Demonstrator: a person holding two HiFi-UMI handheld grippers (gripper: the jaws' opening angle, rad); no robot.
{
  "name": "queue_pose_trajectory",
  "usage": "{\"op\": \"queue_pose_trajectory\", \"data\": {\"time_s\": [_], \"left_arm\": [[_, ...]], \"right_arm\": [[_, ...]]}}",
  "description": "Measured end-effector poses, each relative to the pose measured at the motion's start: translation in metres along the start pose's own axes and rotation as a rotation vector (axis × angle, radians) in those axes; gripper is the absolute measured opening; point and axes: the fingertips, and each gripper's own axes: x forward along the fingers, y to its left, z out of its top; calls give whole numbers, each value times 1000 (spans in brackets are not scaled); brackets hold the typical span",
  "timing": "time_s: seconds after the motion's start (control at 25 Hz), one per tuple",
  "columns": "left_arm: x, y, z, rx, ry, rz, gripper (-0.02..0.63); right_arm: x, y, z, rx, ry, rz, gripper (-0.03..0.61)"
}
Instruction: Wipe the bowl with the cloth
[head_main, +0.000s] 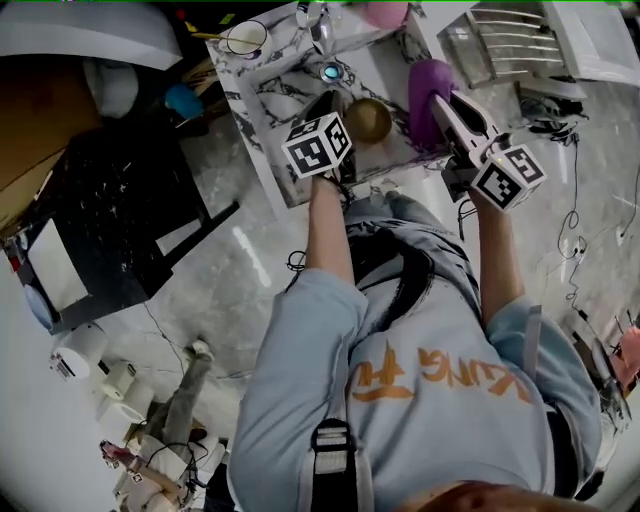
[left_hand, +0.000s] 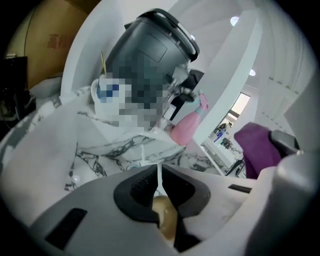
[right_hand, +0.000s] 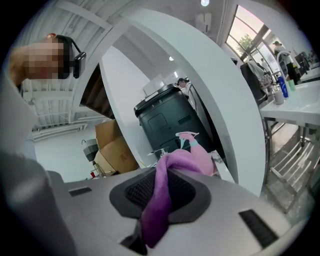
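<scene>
A small gold-brown bowl (head_main: 368, 120) is held over the marble table (head_main: 290, 170), its rim pinched by my left gripper (head_main: 338, 108), which is shut on it. In the left gripper view the bowl's rim (left_hand: 165, 217) shows between the black pads. My right gripper (head_main: 447, 110) is shut on a purple cloth (head_main: 430, 95), lifted to the right of the bowl and apart from it. The cloth (right_hand: 162, 197) hangs through the pads in the right gripper view.
A white mug (head_main: 247, 38) stands at the table's far left corner, a pink spray bottle (left_hand: 186, 126) and a dark bin-like appliance (left_hand: 145, 55) behind. A metal rack (head_main: 500, 45) sits to the right. Black furniture (head_main: 120, 220) and cables (head_main: 575, 235) lie on the floor.
</scene>
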Motion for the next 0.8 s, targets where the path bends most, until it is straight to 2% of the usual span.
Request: {"op": "queue_pose_trajectory", "data": {"time_s": [0.2,0.56,0.72,0.8], "left_arm": [[-50,-22,52,44,-183,11,28],[-155,-67,149,236,-537,165,23],[-189,-96,168,334,-667,258,23],[-199,-107,170,376,-704,308,23]], "right_arm": [[7,-5,30,-70,-42,17,80],[21,29,110,-310,-172,114,80],[16,45,133,-457,-193,80,78],[9,49,132,-487,-191,77,78]]}}
